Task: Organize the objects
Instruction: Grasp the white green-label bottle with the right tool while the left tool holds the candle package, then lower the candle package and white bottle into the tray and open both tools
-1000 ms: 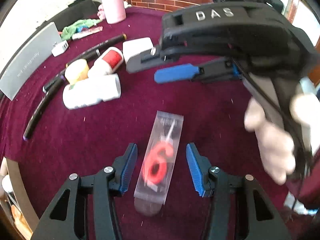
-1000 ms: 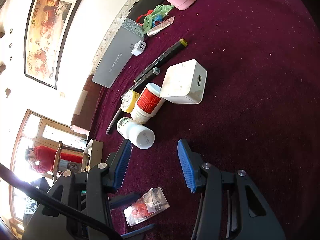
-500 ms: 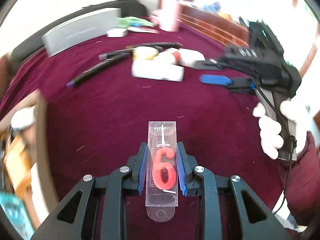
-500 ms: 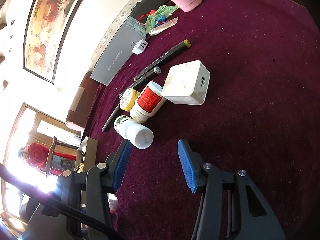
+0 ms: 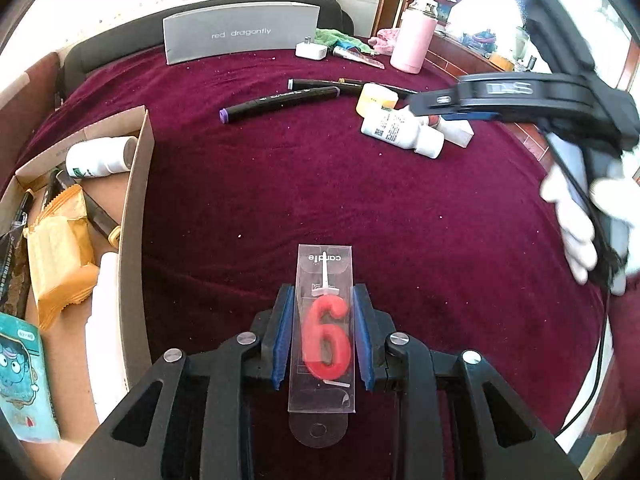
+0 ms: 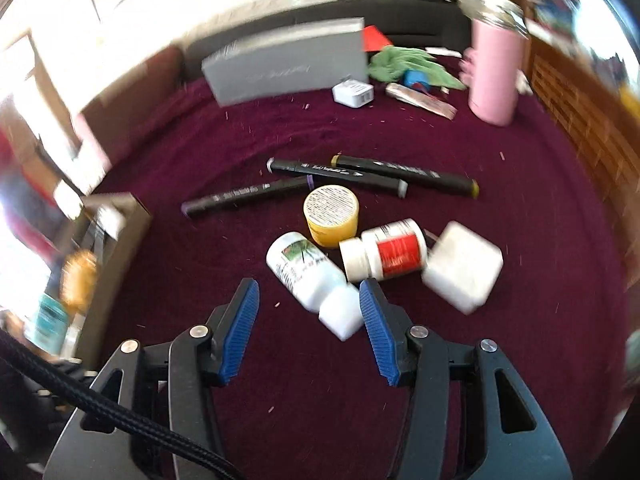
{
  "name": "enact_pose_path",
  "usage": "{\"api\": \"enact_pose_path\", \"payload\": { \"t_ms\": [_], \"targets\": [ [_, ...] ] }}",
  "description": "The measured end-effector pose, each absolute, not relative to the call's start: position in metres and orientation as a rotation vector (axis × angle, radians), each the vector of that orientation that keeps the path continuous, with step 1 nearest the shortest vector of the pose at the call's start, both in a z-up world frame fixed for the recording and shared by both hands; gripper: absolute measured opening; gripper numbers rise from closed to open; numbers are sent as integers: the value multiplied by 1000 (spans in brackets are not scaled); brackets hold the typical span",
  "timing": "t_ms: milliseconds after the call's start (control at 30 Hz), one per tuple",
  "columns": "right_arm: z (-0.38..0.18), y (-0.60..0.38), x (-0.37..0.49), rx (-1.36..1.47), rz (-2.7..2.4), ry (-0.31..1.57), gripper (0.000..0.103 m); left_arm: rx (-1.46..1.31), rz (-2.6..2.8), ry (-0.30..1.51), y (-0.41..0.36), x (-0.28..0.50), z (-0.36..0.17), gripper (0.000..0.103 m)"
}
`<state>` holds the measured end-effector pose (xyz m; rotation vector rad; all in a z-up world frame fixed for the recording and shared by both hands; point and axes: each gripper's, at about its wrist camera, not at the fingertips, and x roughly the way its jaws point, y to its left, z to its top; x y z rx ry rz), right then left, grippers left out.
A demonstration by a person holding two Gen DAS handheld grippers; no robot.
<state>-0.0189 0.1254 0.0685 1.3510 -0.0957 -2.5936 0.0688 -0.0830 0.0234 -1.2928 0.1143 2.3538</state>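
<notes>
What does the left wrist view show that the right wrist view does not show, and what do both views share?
Only the left wrist view: the left gripper shut on the packaged "6" candle, the gloved hand carrying the other gripper, and clearly the snack packets inside the cardboard box.

Only the right wrist view: the right gripper, jaws opening with nothing pressed between them, and the red-labelled bottle.

Both: the markers, yellow jar, white bottle, grey box, pink flask.

At the far edge of the maroon cloth (image 5: 360, 208) a grey "red dragonfly" box (image 5: 240, 32) stands upright. A pink flask (image 5: 414, 42) stands further right, with a green rag (image 6: 412, 65) between them.
</notes>
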Motion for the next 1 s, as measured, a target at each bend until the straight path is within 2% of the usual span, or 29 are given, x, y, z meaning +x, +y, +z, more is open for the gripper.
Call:
{"api": "enact_pose_path", "payload": {
  "t_ms": [167,233,367,400,500,633,767,1000],
  "targets": [
    [46,100,-44,1493,-2535,116,51,-1298,2337,57,-85,63,22,25],
    [40,94,-49,1526,-2510,144,49,-1294,2330,39,-86,62,22,26],
    [26,79,-53,1591,-2505,211,36,-1294,2318,-11,-90,60,22,26],
    [26,77,-53,1595,-2516,199,31,-1292,2319,-16,-90,61,22,26],
    [28,80,-49,1609,-2528,120,31,-1286,2317,-15,-90,63,23,24],
    [31,90,-34,1601,-2463,-112,31,-1257,2311,-116,-105,71,31,24],
    [34,97,-8,1573,-2411,-255,32,-1198,2349,-151,-118,85,46,23],
    [53,83,37,1460,-2380,-314,32,-1059,2432,-218,-144,116,75,24]
  ]
}}
